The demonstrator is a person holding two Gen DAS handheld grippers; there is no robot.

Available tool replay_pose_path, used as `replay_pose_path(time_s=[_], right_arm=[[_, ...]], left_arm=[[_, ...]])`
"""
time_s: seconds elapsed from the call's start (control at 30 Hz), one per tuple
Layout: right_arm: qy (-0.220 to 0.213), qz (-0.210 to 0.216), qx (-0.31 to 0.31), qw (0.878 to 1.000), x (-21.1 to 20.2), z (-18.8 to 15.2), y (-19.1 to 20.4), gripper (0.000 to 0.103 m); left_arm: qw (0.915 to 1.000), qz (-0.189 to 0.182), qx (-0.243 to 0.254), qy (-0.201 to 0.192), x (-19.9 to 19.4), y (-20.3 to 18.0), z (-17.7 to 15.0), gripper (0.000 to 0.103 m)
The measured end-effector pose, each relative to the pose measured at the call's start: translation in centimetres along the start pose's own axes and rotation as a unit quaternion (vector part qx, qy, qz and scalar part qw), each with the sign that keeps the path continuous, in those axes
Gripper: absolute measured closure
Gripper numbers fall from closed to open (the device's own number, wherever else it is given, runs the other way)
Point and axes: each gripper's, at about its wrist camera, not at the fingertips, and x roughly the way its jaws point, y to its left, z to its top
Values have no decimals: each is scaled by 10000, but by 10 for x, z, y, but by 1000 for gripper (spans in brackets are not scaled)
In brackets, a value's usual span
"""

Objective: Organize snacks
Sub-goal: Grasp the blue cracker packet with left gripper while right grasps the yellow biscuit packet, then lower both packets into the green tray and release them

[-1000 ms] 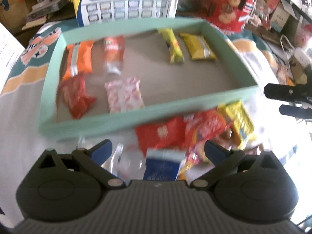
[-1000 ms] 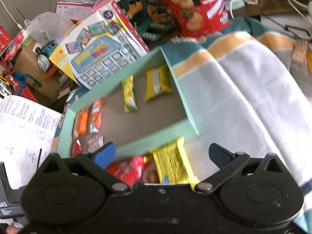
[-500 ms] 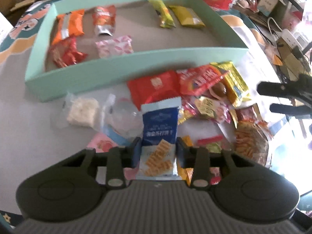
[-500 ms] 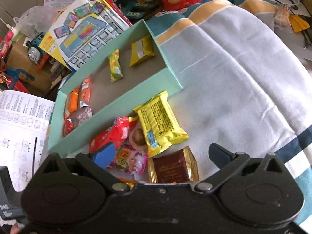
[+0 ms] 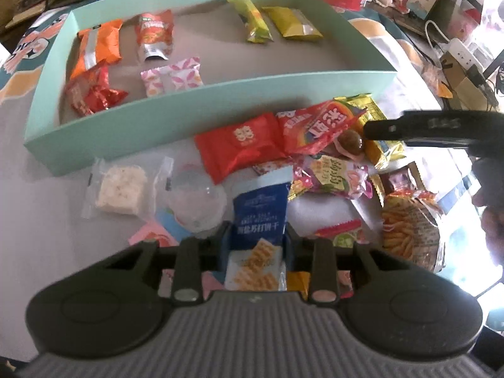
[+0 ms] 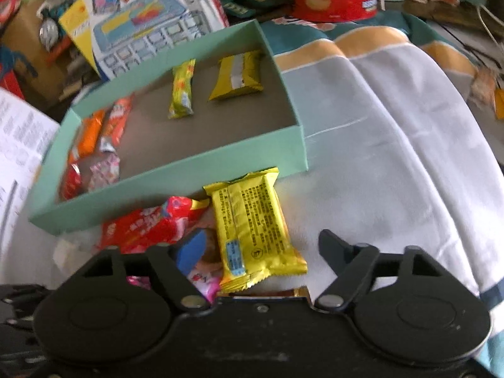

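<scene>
Left wrist view: my left gripper (image 5: pixel 256 245) has just been closing and now clamps a blue cracker packet (image 5: pixel 260 217), pale at its top, in the snack pile before the mint tray's (image 5: pixel 201 126) near wall.

Right wrist view: my right gripper (image 6: pixel 263 245), jaws just narrowing yet apart, straddles a yellow printed packet (image 6: pixel 252 226) untouched, by the tray's near-right corner.

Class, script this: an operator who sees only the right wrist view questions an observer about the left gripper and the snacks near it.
Operator: What is the left gripper doing?
Observer: The left gripper has just been closing; its pads press on a blue cracker packet.
Operator: What lies left of that packet?
Observer: A clear-wrapped white rice cake, on the cloth outside the green box.
Operator: Anything to its right?
Observer: A bag of orange sticks, at the edge of the pile.
</scene>
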Motion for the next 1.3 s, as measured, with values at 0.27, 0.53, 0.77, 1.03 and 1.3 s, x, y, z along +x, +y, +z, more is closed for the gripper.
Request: replay_pose_path(time_s=[0.27,0.53,0.77,1.03,1.3], right_arm=[[-184,38,-75,9998,3,-1,5,54],[-184,267,489,9983,-19,-10,-22,54],[-358,403,574,9969,-45,-13,-27,54],[-591,736,463,9945,-72,0,-7,54],[-615,983,251,9929,-65,35,31,54]], left_arm=[[9998,-64,-189,-75,-7,6,-2,72],[9989,-193,-325,-292,-30,10,-1,72],[9978,-227,-452,-435,-45,10,-3,72],[9943,-337,-612,-807,-75,18,3,72],[9887,-11,-771,-1284,-94,49,43,72]])
